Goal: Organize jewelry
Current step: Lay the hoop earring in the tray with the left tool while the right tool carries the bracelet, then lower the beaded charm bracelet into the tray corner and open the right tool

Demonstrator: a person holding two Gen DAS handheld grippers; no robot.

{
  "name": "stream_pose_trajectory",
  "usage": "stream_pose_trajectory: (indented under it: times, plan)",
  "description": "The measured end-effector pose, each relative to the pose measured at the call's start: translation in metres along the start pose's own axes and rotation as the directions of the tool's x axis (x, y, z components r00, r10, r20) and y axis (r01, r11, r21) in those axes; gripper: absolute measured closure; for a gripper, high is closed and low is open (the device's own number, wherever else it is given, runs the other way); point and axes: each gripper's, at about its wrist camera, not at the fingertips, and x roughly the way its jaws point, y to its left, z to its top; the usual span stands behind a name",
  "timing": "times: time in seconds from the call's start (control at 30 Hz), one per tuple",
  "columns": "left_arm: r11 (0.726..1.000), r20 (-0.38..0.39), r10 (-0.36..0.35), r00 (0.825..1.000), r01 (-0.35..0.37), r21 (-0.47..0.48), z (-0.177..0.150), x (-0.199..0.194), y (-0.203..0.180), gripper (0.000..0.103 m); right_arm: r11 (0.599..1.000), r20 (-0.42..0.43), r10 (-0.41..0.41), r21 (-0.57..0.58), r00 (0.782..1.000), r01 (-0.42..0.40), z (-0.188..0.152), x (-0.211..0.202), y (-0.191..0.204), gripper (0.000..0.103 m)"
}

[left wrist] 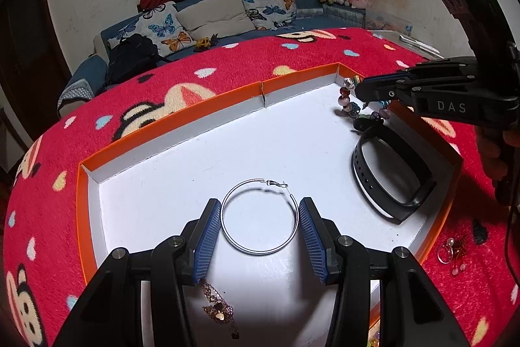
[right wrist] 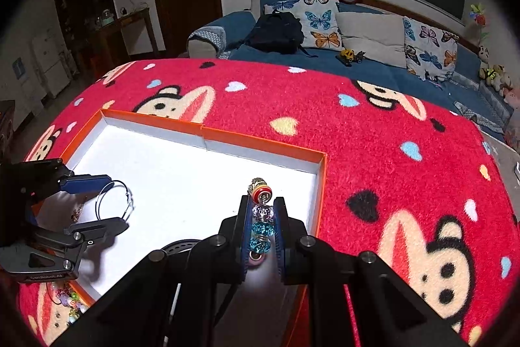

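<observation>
A shallow orange-rimmed box (left wrist: 208, 100) with a white floor lies on the red blanket; it also shows in the right wrist view (right wrist: 260, 139). My left gripper (left wrist: 260, 204) is open, its blue pads on either side of a large silver hoop earring (left wrist: 260, 217) that lies flat on the box floor (right wrist: 115, 200). My right gripper (right wrist: 264, 204) is shut on a beaded bracelet (right wrist: 261, 220) and holds it over the box's far right corner (left wrist: 349, 101). A black wristband (left wrist: 393, 174) lies in the box at right. A gold pendant (left wrist: 217, 308) lies under my left gripper.
Loose rings and earrings (left wrist: 455, 252) lie on the red blanket (left wrist: 227, 64) right of the box. More colourful beads (right wrist: 68, 301) lie outside the box's near left corner. A blue sofa (left wrist: 211, 31) with cushions and a black backpack stands behind.
</observation>
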Motion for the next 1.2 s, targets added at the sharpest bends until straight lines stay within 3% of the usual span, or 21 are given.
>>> stream_pose_trajectory:
  times: [0.63, 0.73, 0.8, 0.83, 1.03, 1.2]
  plan:
    - [1.0, -0.002, 0.0, 1.0, 0.0, -0.005, 0.001, 0.0, -0.001, 0.045, 0.999, -0.043, -0.021, 0.025, 0.999, 0.022, -0.002, 0.015, -0.009, 0.085]
    - [1.0, -0.003, 0.001, 1.0, -0.001, -0.01, 0.001, 0.001, -0.001, 0.045, 1.0, -0.039, -0.011, 0.024, 0.999, 0.012, -0.001, 0.013, -0.008, 0.075]
    - [1.0, -0.003, 0.004, 1.0, -0.004, -0.01, 0.001, 0.0, -0.001, 0.044, 1.0, -0.033, -0.022, 0.011, 0.999, 0.022, -0.001, 0.012, -0.005, 0.057]
    - [1.0, -0.004, 0.004, 1.0, -0.005, -0.011, 0.001, 0.0, -0.001, 0.044, 1.0, -0.026, -0.013, 0.003, 1.0, 0.013, -0.001, 0.011, -0.004, 0.054]
    - [1.0, 0.006, 0.013, 1.0, -0.013, -0.022, 0.001, -0.004, 0.0, 0.044, 0.999, -0.018, -0.04, -0.028, 0.999, 0.04, 0.0, 0.007, 0.002, 0.051]
    - [0.999, 0.038, 0.03, 0.999, -0.029, -0.028, 0.001, -0.019, -0.002, 0.033, 0.999, 0.003, -0.043, -0.023, 0.999, 0.043, 0.001, -0.008, 0.001, 0.048]
